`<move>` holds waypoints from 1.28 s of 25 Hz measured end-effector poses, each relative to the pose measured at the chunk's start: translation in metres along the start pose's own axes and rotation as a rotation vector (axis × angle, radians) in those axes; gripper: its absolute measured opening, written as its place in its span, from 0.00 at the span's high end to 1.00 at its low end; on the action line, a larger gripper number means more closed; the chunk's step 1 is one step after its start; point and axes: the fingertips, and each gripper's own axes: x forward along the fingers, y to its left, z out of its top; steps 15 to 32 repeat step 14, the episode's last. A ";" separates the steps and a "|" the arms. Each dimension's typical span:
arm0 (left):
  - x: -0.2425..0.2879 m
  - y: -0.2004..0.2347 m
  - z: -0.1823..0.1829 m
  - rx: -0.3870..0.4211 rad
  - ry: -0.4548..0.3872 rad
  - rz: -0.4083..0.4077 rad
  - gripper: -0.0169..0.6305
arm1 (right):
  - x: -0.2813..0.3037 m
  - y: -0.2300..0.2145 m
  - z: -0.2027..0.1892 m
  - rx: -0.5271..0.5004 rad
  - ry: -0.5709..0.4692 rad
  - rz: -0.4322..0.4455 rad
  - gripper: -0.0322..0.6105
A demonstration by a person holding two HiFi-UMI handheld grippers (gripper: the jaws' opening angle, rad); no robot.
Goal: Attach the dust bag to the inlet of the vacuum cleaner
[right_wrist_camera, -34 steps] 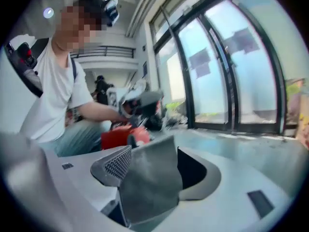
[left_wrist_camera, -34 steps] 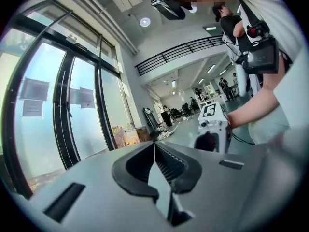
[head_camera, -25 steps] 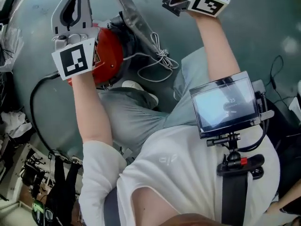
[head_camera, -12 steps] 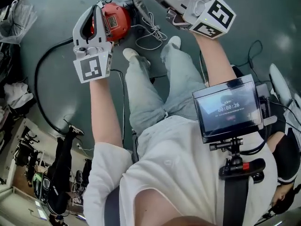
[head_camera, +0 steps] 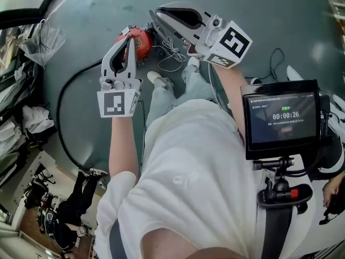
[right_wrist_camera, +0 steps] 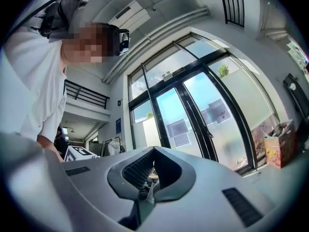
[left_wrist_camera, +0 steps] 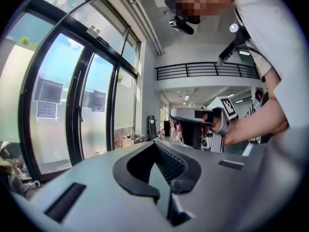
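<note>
The red vacuum cleaner [head_camera: 139, 40] lies on the grey floor far below, a grey flap [head_camera: 161, 32] standing beside it and a white cord [head_camera: 171, 53] coiled next to it. I cannot make out the dust bag. My left gripper [head_camera: 129, 38] is held high over the vacuum, shut with nothing in it. My right gripper [head_camera: 158, 11] is raised to its right, also shut and empty. In the left gripper view the shut jaws [left_wrist_camera: 157, 146] point at tall windows, and the right gripper [left_wrist_camera: 195, 124] shows beyond. The right gripper view shows shut jaws [right_wrist_camera: 153, 150] aimed at glass doors.
A black hose [head_camera: 62, 109] curves over the floor left of the vacuum. Bags and clutter [head_camera: 27, 117] line the left edge. The person's shoe [head_camera: 157, 80] is just below the vacuum. A chest-mounted screen [head_camera: 283, 117] sits at right. A black cable [head_camera: 275, 58] lies on the floor.
The person has stood up. Both grippers have risen away from the vacuum, which now looks smaller and farther below. The head view takes in more floor.
</note>
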 end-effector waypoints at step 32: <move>-0.016 -0.013 0.021 -0.230 -0.121 -0.033 0.96 | -0.013 0.034 0.037 -0.111 -0.120 0.018 0.94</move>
